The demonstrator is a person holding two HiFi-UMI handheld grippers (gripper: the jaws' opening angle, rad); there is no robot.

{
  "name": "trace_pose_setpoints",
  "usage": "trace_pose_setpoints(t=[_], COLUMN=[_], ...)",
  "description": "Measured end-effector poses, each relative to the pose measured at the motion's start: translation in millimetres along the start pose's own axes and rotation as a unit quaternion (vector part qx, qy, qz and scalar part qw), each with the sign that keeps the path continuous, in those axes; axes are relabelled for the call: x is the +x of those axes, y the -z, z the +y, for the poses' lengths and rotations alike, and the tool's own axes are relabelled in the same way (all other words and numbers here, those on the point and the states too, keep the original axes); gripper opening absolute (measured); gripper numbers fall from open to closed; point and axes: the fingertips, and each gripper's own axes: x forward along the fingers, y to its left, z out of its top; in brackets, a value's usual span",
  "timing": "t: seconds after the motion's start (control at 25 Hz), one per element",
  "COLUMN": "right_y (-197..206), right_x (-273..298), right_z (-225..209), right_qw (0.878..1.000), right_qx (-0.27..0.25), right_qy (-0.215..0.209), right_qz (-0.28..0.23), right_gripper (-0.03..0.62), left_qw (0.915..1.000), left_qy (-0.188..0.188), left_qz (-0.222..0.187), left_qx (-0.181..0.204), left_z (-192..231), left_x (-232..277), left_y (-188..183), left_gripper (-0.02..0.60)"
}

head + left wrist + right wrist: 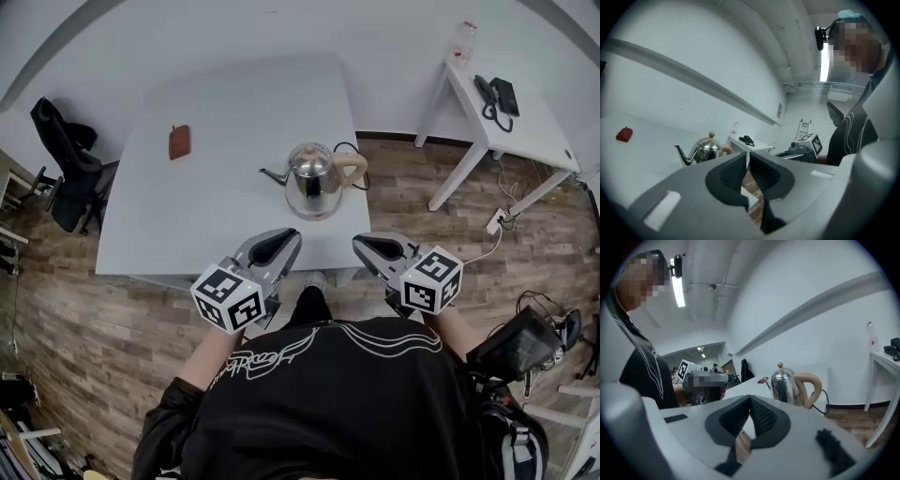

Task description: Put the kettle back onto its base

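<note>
A shiny steel kettle (314, 178) with a tan handle and a thin spout pointing left stands upright on the white table (216, 103), near its front edge. Its black cord (352, 150) runs off behind it. I cannot make out the base under it. The kettle (705, 149) shows ahead-left in the left gripper view. The kettle (787, 385) sits ahead-right in the right gripper view. My left gripper (286, 236) (747, 154) hovers at the table's near edge, tips only a slit apart, empty. My right gripper (361, 242) (750, 398) hovers beside it, shut and empty. Neither touches the kettle.
A small red-brown object (179, 142) lies far left on the table. A black chair (66, 169) stands left of the table. At the right is a white side table (539, 131) with a black phone (497, 94). A power strip (494, 221) lies on the wood floor.
</note>
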Motion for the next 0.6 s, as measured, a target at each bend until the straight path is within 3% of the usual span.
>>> trace_pose_setpoints(t=[0.08,0.32,0.6], right_y=[-9.5,-24.6,-14.4], right_x=[-8.2,-23.7,-16.7], right_z=[14.9,39.7,52.9], right_qw=[1.0,0.997,0.998], right_qx=[0.007,0.033,0.02], right_qy=[-0.017,-0.052,-0.065], right_qz=[-0.017,-0.035,-0.018], right_gripper=[0.008,0.006,0.006], left_qw=[0.9997,0.9959,0.9965], left_qy=[0.018,0.082,0.073], left_qz=[0.002,0.035,0.04], left_qx=[0.015,0.011,0.006], left_z=[-23.5,-73.6,-76.6], left_x=[-4.0,-0.6,-3.6], left_y=[-3.5,7.2,15.2], left_gripper=[0.008,0.006,0.006])
